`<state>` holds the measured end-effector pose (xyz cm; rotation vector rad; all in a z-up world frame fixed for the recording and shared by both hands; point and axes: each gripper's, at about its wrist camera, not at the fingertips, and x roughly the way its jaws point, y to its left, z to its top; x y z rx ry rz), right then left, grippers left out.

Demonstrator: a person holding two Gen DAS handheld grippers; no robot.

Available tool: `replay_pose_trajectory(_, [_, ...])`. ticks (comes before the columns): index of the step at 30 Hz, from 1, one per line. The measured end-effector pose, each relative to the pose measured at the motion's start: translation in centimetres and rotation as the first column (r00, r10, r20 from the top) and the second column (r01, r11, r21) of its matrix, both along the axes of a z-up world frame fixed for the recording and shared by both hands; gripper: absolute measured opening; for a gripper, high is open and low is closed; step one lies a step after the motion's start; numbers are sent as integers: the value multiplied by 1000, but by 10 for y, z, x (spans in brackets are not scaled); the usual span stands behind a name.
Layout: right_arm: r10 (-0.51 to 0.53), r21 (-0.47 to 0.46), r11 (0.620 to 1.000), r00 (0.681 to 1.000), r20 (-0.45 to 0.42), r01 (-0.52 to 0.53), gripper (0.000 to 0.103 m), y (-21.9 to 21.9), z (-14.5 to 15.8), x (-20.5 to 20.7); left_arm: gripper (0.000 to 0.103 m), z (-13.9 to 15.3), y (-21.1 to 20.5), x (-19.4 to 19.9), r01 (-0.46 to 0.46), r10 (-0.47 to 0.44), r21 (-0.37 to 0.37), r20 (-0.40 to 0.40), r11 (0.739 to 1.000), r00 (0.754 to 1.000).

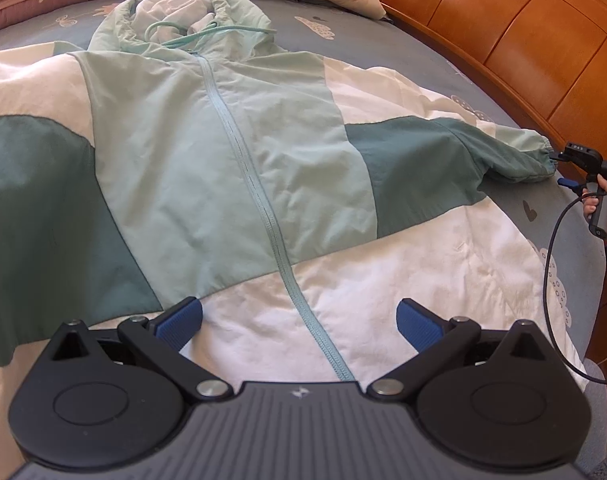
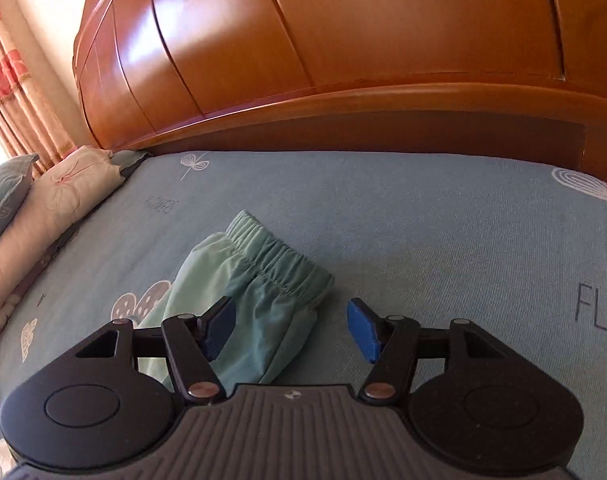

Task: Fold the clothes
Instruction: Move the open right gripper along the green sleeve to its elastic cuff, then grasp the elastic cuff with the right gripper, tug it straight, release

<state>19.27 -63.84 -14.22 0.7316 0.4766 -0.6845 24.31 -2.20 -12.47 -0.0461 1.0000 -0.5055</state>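
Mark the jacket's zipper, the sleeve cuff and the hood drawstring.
zipper (image 1: 247,168): left wrist view, mid-length on the chest.
sleeve cuff (image 2: 277,258): right wrist view, elastic gathered band.
hood drawstring (image 1: 191,38): left wrist view, cord loop at the hood opening.

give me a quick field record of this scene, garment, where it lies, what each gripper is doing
garment: hooded jacket, mint, teal and white, zipped, front up
surface: blue patterned bedsheet
backdrop: wooden headboard
pillow: floral pillow near the bed's head
left gripper: open, over the white hem, zipper between its pads
right gripper: open, elastic sleeve cuff between its pads, not pinched
fold state: none made yet, sleeve spread outward
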Motion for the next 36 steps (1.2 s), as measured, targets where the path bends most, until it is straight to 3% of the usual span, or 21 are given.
replay_pose_trajectory(3, [35,-3,999,999,37,-35,66,-21,0,14,102,13,-9,1,-13,13,6,3,1000,1000])
replay_pose_trajectory(5, [111,-18,994,993,48,-110,68,-29,6,32,102,27,-18,0,5,-5,0,20,1000,1000])
replay_pose_trajectory(10, [304,-49,951,952,-32,-306,69,-32,12,80,102,45,-64,-2,125,-124,-26,13,992,992])
replay_pose_trajectory(13, [409,-56,908,907,-104,-416,69,-32,7,94,102,50,-98,-2,220,-219,-49,11,974,976])
replay_pose_trajectory(17, [528,-61,842,841,-114,-537,69,-37,3,91,102,52,-134,5,326,-325,-97,22,940,945])
replay_pose_trajectory(22, [643,8,763,757,-120,-647,69,-48,7,93,102,46,-159,17,354,-356,-116,10,928,935])
replay_pose_trajectory(25, [670,-25,724,711,-213,-690,59,-35,10,104,102,39,-167,20,352,-355,-116,-8,929,935])
replay_pose_trajectory(26, [680,-37,709,697,-228,-704,43,-29,11,106,102,37,-169,20,349,-353,-116,-15,930,935])
replay_pose_trajectory(27, [685,-52,697,686,-245,-715,35,-22,12,107,102,35,-170,20,347,-352,-116,-18,931,936])
replay_pose_trajectory(30, [663,-143,672,676,-321,-727,32,-4,18,106,102,34,-173,19,344,-349,-111,-25,932,937])
replay_pose_trajectory(34, [615,-277,676,730,-298,-683,32,2,44,103,102,39,-171,18,337,-340,-90,-14,937,940])
replay_pose_trajectory(36, [600,-300,694,756,-262,-655,32,-5,59,105,102,42,-168,18,331,-333,-92,-5,939,943])
